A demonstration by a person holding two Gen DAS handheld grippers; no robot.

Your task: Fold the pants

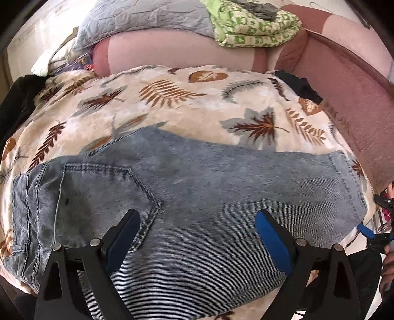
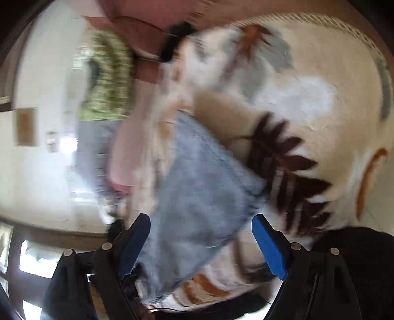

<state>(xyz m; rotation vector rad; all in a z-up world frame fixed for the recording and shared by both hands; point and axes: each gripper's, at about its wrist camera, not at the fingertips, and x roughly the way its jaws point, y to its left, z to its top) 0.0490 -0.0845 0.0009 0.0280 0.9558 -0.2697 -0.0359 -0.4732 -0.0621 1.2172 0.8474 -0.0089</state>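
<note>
Light blue jeans (image 1: 197,187) lie flat on a leaf-patterned blanket (image 1: 172,98), waist and back pocket to the left, leg hem to the right. My left gripper (image 1: 197,219) is open just above the jeans' middle, holding nothing. My right gripper (image 2: 200,221) is open over the leg end of the jeans (image 2: 197,187); that view is blurred by motion. The right gripper also shows at the right edge of the left wrist view (image 1: 369,231), beside the hem.
The blanket covers a pink sofa (image 1: 357,103) with its armrest at right. A grey quilt (image 1: 147,17) and a green patterned cloth (image 1: 253,27) lie on the sofa back. Dark cloth (image 1: 19,103) sits at the left edge.
</note>
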